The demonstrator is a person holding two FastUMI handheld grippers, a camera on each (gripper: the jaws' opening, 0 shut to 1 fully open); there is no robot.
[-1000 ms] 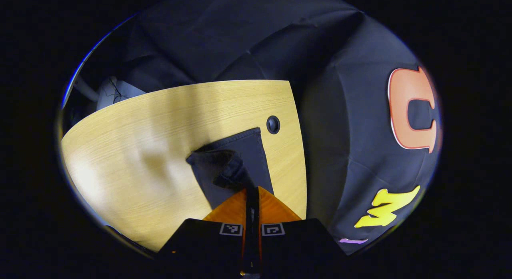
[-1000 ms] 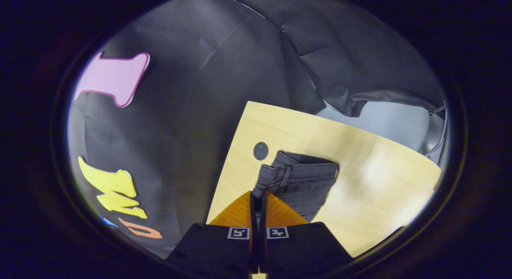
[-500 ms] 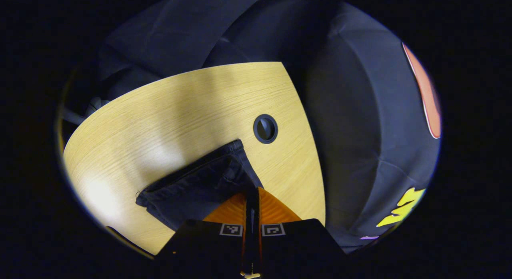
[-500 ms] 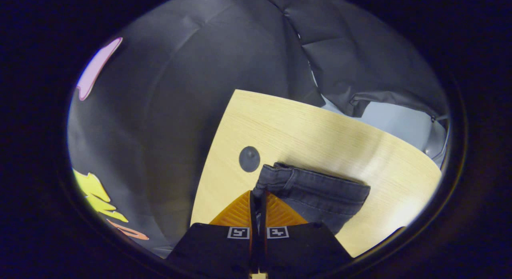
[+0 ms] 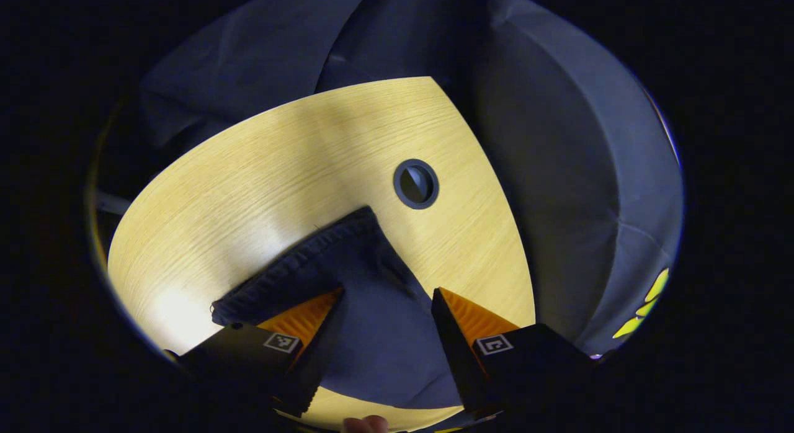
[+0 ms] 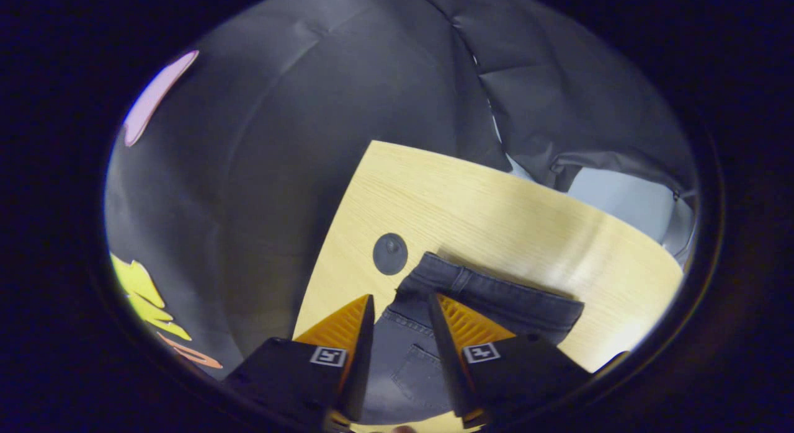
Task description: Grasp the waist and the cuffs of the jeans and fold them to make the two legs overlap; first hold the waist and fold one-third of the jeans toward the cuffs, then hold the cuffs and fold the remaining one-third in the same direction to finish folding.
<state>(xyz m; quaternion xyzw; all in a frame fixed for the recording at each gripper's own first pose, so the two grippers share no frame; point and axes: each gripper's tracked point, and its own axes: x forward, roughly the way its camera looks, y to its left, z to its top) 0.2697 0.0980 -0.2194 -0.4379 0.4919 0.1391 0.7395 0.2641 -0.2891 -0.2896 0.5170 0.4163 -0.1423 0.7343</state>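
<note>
1. Both grippers, clamped on the jeans half a second ago, have released them.
2. Left gripper (image 5: pixel 386 296): fingers spread wide, dark jeans (image 5: pixel 372 309) lying between them.
3. Right gripper (image 6: pixel 400 309): fingers parted over the jeans (image 6: pixel 496 293).
4. Jeans: folded, flat on the wooden table (image 5: pixel 298 154), beside its round cable hole (image 5: pixel 415 183).

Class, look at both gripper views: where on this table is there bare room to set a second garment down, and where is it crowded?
Bare wood lies beyond the jeans toward the table's far edge, and along the side away from the round cable hole. The crowded part is near the hole: jeans lie close beside it, with the open left claw and open right claw over them.
</note>
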